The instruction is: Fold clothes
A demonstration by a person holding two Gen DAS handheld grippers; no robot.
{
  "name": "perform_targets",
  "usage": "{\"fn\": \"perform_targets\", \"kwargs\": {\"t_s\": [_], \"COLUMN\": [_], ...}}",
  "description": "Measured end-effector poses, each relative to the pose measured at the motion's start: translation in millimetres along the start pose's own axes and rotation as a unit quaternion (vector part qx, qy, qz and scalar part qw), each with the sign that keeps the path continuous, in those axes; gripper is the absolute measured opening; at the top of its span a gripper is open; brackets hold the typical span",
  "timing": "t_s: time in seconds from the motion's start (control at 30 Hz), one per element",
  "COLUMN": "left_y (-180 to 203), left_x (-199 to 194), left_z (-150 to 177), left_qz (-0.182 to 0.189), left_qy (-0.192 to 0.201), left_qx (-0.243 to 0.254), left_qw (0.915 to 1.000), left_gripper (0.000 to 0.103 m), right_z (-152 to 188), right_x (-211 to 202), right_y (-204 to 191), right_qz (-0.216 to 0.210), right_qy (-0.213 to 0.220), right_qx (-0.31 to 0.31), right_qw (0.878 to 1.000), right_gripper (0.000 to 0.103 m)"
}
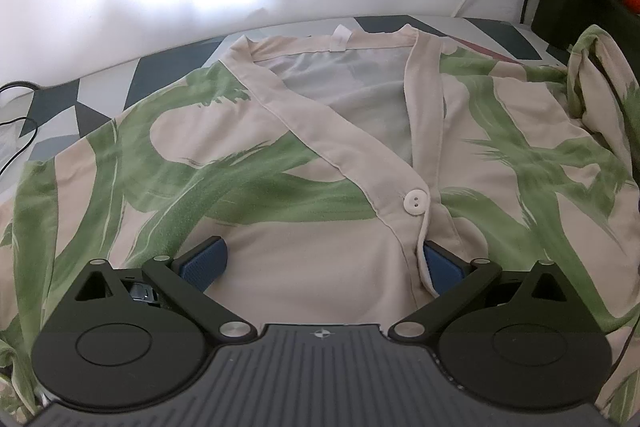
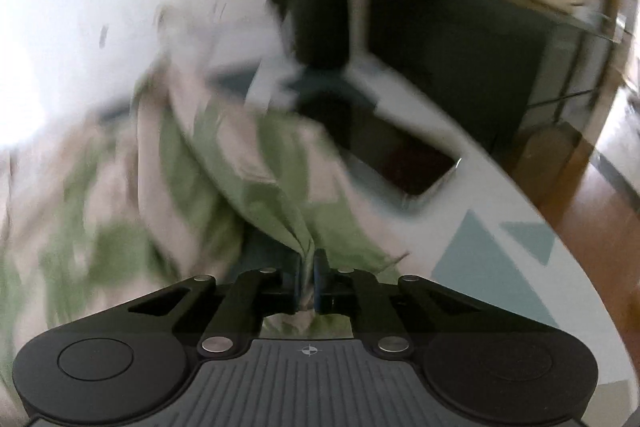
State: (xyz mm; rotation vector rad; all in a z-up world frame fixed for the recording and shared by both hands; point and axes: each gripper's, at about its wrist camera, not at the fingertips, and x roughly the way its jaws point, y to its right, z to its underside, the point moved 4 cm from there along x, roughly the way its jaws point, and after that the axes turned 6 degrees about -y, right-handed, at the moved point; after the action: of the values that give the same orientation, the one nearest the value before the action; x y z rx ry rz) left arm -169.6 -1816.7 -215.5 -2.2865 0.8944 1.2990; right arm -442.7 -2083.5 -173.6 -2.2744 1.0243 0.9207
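Pinching shirt [image 2: 224,171] sleeve, right tongs [image 2: 307,277] risk dragging cloth onto phone [image 2: 400,163] at 2 o'clock; left tongs [image 1: 324,263] spread, pressing shirt front.

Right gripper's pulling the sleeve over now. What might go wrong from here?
1. The right gripper pinches only a thin bunch of the shirt; it may slip out.
2. A phone lies beside the dragged fabric and might get swept along.
3. The left gripper is open on the front, so the shirt may shift.

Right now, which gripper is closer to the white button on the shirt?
Left. The left gripper sits open just below the white button. The right gripper pinches the shirt elsewhere; no button shows there.
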Motion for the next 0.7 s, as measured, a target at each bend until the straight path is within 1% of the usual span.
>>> {"fn": "perform_targets", "kwargs": {"t_s": [0.07,0.1,0.17,0.23,0.3,0.37,0.4,0.47,0.53,0.57,0.63,0.7], "left_y": [0,1,1,2,2,3,3,3,3,3,3,3], "left_x": [0,0,0,0,1,1,1,1,2,2,2,2], "left_z": [0,-1,-1,-1,-1,-1,-1,-1,-1,0,0,0], "left_qz": [-0.001,-0.001,-0.003,-0.004,-0.005,-0.006,-0.006,-0.006,-0.006,-0.006,-0.007,-0.007], "left_qy": [-0.002,-0.003,-0.005,-0.005,-0.004,-0.003,-0.003,-0.002,-0.002,-0.001,0.000,0.001], "left_qx": [-0.001,-0.002,-0.003,-0.005,-0.006,-0.008,-0.008,-0.009,-0.009,-0.009,-0.009,-0.009], "left_qw": [1.0000,1.0000,1.0000,1.0000,1.0000,0.9999,0.9999,0.9999,0.9999,0.9999,0.9999,0.9999], "left_gripper": [0.103,0.103,0.103,0.103,0.103,0.103,0.103,0.103,0.103,0.103,0.103,0.103], "right_z": [-18,-27,-45,-60,-69,-70,-69,-58,-43,-36,-26,-22], "right_x": [-15,-19,-23,-16,-1,16,27,53,77,85,98,100], "right_y": [-1,-5,-15,-31,-54,-81,-94,-117,-132,-136,-140,-138], "right_qz": [-0.021,-0.032,-0.059,-0.087,-0.112,-0.129,-0.134,-0.137,-0.130,-0.122,-0.109,-0.110], "right_qy": [0.063,0.087,0.123,0.127,0.117,0.094,0.076,0.025,-0.026,-0.039,-0.051,-0.042], "right_qx": [0.031,0.038,0.045,0.037,0.012,-0.030,-0.051,-0.086,-0.113,-0.122,-0.133,-0.134], "right_qw": [0.997,0.995,0.990,0.987,0.987,0.987,0.987,0.987,0.985,0.984,0.984,0.984], "right_gripper": [0.005,0.005,0.005,0.005,0.005,0.005,0.005,0.005,0.005,0.006,0.006,0.006]}}
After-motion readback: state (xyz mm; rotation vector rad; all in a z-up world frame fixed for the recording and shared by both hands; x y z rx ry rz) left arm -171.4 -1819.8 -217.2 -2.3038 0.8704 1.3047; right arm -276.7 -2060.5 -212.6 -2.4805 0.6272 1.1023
